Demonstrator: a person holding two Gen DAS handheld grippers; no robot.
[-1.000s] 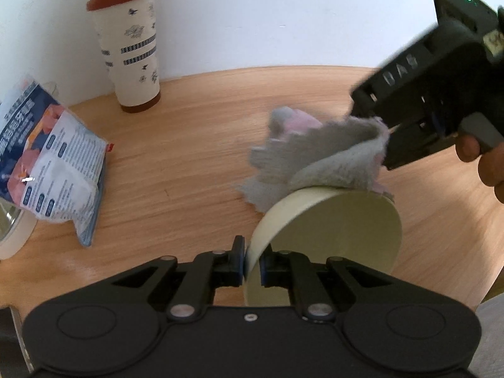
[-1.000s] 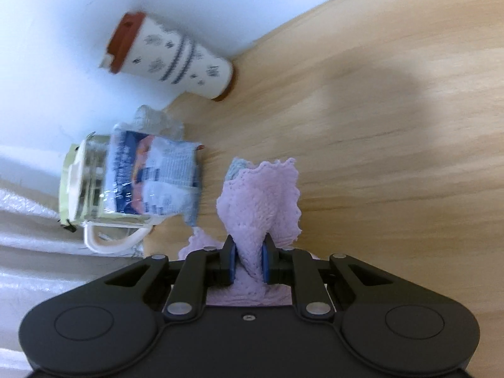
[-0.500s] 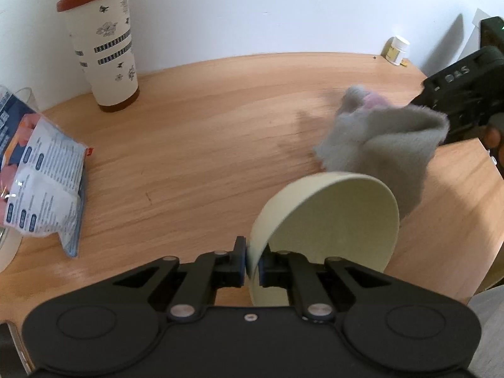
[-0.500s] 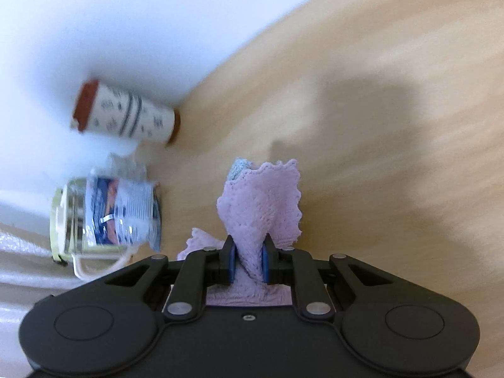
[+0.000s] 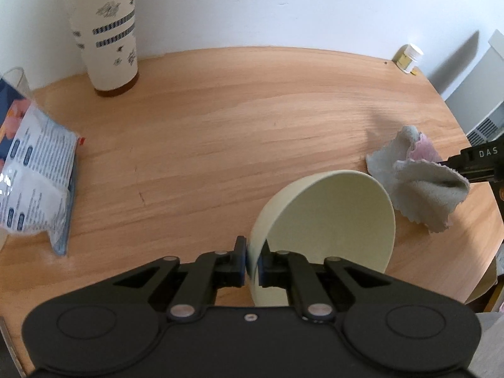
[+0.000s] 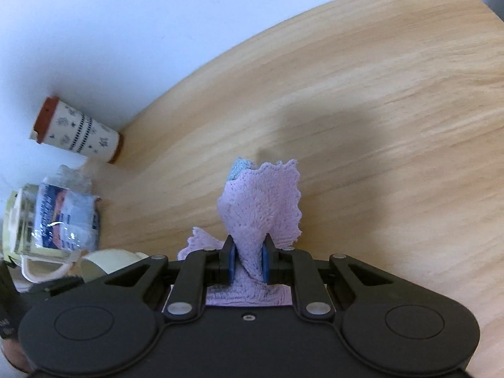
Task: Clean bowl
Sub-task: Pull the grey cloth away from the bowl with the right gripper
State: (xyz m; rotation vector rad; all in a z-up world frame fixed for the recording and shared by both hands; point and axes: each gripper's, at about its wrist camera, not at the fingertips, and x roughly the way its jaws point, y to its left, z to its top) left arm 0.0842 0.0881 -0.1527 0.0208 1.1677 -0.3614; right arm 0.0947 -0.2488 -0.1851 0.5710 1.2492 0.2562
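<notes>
My left gripper [image 5: 251,261] is shut on the rim of a pale yellow bowl [image 5: 334,220], held tilted on its side above the wooden table [image 5: 220,132], its opening facing right. My right gripper [image 6: 249,263] is shut on a cloth [image 6: 264,201], pink on one face and grey on the other. In the left wrist view the cloth [image 5: 422,182] hangs just right of the bowl, apart from it, with the right gripper's black body [image 5: 478,163] at the right edge. The bowl [image 6: 107,263] shows at the lower left of the right wrist view.
A tall patterned cup with a red-brown lid [image 5: 104,28] stands at the back left by the wall. A printed packet [image 5: 34,176] leans on a glass jug [image 6: 28,236] at the left. A small jar [image 5: 409,57] stands at the back right corner.
My right gripper has pulled the cloth away from the bowl's rim to the right and lower. The left gripper with the bowl has shifted, and the bowl's opening now shows more fully.
</notes>
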